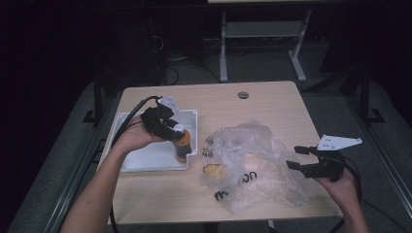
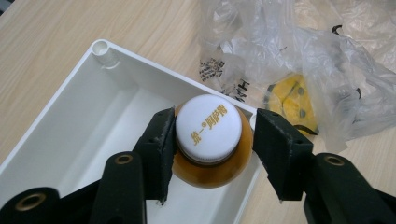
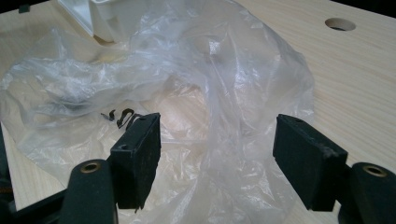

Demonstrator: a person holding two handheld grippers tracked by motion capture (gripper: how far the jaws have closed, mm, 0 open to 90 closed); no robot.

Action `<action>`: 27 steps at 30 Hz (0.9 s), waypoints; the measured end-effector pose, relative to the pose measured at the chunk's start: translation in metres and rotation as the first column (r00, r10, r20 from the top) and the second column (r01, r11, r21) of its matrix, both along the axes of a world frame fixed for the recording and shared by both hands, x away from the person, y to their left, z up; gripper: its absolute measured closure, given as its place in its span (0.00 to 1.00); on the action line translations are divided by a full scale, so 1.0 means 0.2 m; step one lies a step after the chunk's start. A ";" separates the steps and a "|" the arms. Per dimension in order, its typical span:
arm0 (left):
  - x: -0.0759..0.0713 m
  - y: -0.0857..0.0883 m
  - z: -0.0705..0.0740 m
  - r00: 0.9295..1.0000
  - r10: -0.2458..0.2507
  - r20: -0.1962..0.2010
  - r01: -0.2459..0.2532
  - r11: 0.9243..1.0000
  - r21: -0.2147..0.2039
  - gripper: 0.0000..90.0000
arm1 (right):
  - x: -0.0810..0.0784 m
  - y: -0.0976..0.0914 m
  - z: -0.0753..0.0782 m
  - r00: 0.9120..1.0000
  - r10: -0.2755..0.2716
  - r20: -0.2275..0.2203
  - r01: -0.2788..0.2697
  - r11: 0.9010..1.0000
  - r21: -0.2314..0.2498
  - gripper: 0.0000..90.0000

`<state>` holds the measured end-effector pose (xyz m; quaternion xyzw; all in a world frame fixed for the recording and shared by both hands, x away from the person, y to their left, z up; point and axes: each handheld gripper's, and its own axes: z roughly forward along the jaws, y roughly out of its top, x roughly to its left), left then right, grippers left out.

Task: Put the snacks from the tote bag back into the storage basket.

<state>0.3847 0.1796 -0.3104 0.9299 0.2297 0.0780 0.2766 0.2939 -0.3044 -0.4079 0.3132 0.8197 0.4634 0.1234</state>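
**Bottle set into the tray, left claw letting go**

The left claw (image 2: 209, 154) stands over the white tray (image 2: 74, 107) with the orange bottle (image 2: 212, 170) between its jaws. One pad looks to be touching the white cap (image 2: 208, 127) while the other stands off with a visible gap, so the jaws are apart rather than clamped. The bottle stands upright inside the tray, tight against the wall nearest the plastic bag (image 1: 252, 162).

To finish this release well, the jaws should probably spread until both pads are free of the cap, then the claw should lift straight up; any sideways drag could tip the bottle against the tray wall.

The right claw (image 3: 217, 158) hangs with jaws wide apart and nothing between them, the crumpled bag just ahead of it on the bench (image 1: 272, 99). A yellow item (image 2: 292, 100) lies inside the bag, beyond the left claw.
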 end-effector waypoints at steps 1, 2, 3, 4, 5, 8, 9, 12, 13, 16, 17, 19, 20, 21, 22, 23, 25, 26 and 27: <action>0.00 0.00 0.00 1.000 0.004 0.003 -0.004 1.000 -0.001 0.51 | 0.00 0.01 0.00 1.000 0.001 0.000 -0.001 1.000 -0.002 0.35; -0.01 0.01 0.00 1.000 0.012 0.006 -0.012 1.000 -0.016 0.49 | 0.00 0.01 0.00 1.000 0.002 -0.001 -0.002 1.000 -0.002 0.35; -0.01 0.01 0.00 1.000 0.008 0.004 -0.008 1.000 -0.018 0.47 | 0.00 0.01 0.00 1.000 0.003 -0.002 -0.003 1.000 -0.004 0.35; -0.01 0.01 0.00 1.000 0.014 0.000 -0.013 1.000 -0.023 0.45 | 0.00 0.02 0.00 1.000 0.003 -0.004 -0.003 1.000 -0.003 0.35; -0.01 0.02 0.00 1.000 0.013 0.001 -0.013 1.000 -0.027 0.44 | 0.00 0.02 0.00 1.000 0.003 -0.004 -0.003 1.000 -0.003 0.35; -0.02 0.03 0.00 1.000 0.024 -0.004 -0.024 0.999 -0.036 0.40 | 0.00 0.03 0.00 1.000 0.000 -0.004 0.000 1.000 -0.003 0.35; -0.02 0.04 0.00 1.000 0.026 -0.003 -0.026 0.999 -0.037 0.39 | 0.00 0.03 0.00 1.000 0.003 -0.002 -0.003 1.000 -0.003 0.35; -0.03 0.06 -0.01 0.999 0.033 -0.009 -0.033 0.999 -0.043 0.36 | 0.00 0.04 0.00 1.000 0.002 -0.003 -0.002 1.000 -0.005 0.35; -0.03 0.06 -0.01 0.999 0.035 -0.007 -0.035 0.998 -0.044 0.35 | 0.00 0.04 0.00 1.000 0.004 -0.004 -0.004 1.000 -0.007 0.35; -0.04 0.09 -0.02 0.999 0.044 -0.010 -0.045 0.998 -0.051 0.34 | 0.00 0.05 0.00 1.000 0.004 -0.006 -0.004 1.000 -0.009 0.34; -0.04 0.10 -0.02 0.999 0.050 -0.008 -0.050 0.997 -0.055 0.33 | 0.01 0.05 0.00 1.000 0.004 -0.007 -0.004 1.000 -0.011 0.34; -0.04 0.11 -0.03 0.998 0.058 -0.002 -0.058 0.997 -0.058 0.33 | 0.01 0.06 0.00 1.000 0.002 -0.008 -0.002 1.000 -0.012 0.34; -0.05 0.12 -0.03 0.998 0.059 0.004 -0.058 0.997 -0.056 0.33 | 0.00 0.06 0.00 1.000 0.002 -0.007 -0.002 1.000 -0.012 0.34; -0.05 0.12 -0.03 0.998 0.058 0.008 -0.058 0.997 -0.059 0.33 | 0.00 0.06 0.00 1.000 0.001 -0.007 -0.001 1.000 -0.012 0.34; -0.05 0.13 -0.03 0.998 0.060 0.006 -0.060 0.996 -0.062 0.33 | 0.00 0.05 0.00 1.000 -0.001 -0.007 0.001 1.000 -0.012 0.34; -0.06 0.14 -0.04 0.998 0.062 0.008 -0.061 0.996 -0.061 0.33 | 0.00 0.05 0.00 1.000 -0.003 -0.006 0.003 1.000 -0.012 0.33; -0.06 0.15 -0.04 0.998 0.067 0.006 -0.066 0.996 -0.061 0.33 | 0.00 0.05 0.00 1.000 -0.006 -0.003 0.006 1.000 -0.012 0.33; -0.07 0.16 -0.05 0.997 0.072 0.008 -0.071 0.996 -0.061 0.33 | 0.00 0.06 0.00 1.000 -0.008 -0.004 0.008 1.000 -0.011 0.33; -0.08 0.17 -0.05 0.997 0.074 0.009 -0.073 0.995 -0.064 0.33 | 0.00 0.06 0.00 1.000 -0.009 -0.004 0.009 1.000 -0.012 0.33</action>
